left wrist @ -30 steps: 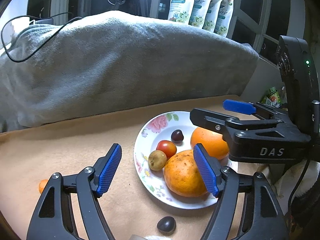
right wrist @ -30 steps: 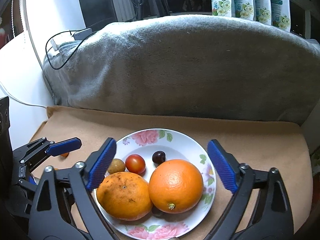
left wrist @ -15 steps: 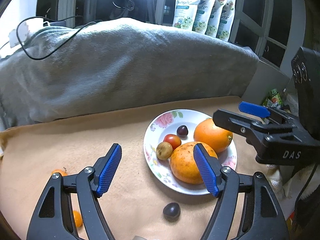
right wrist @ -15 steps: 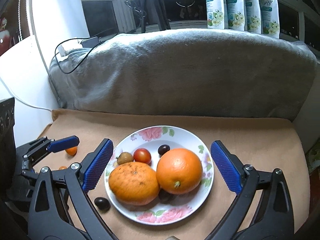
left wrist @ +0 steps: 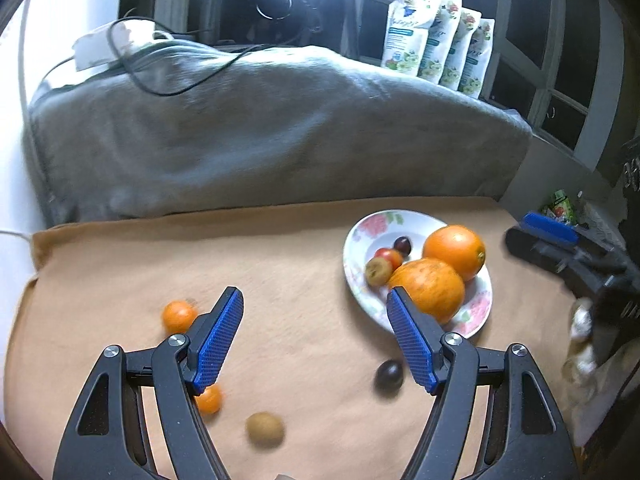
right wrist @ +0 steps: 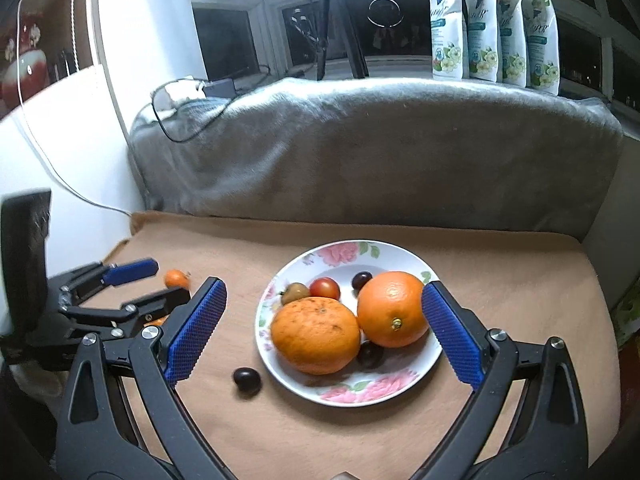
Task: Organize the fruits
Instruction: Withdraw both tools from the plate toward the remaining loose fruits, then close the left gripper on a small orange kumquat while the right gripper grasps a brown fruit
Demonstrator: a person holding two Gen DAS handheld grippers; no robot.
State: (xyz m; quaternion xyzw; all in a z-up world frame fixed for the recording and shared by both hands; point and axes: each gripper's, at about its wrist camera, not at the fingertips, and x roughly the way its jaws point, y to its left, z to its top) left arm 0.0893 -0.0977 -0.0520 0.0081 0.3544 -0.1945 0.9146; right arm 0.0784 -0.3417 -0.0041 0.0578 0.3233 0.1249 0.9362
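Observation:
A floral white plate (right wrist: 400, 250) (left wrist: 360, 236) on the tan cloth holds two large oranges (right wrist: 316, 334) (right wrist: 392, 308), a red tomato (right wrist: 325, 288), a brown fruit (right wrist: 295, 293) and dark grapes (right wrist: 361, 279). Loose on the cloth lie a dark grape (left wrist: 389, 375) (right wrist: 247, 378), two small oranges (left wrist: 179, 315) (left wrist: 209, 399) and a brown fruit (left wrist: 265, 429). My left gripper (left wrist: 314, 332) is open and empty above the cloth, left of the plate. My right gripper (right wrist: 322, 328) is open and empty, raised in front of the plate.
A grey blanket-covered bolster (right wrist: 380, 152) runs along the back of the cloth. White pouches (right wrist: 496, 24) stand on the sill behind it. A cable and adapter (left wrist: 100, 46) lie on the blanket at the left. A white wall (right wrist: 60, 152) borders the left side.
Both grippers have pulled back and up from the plate. The left one has swung left, so the loose small oranges and brown fruit have come into its view.

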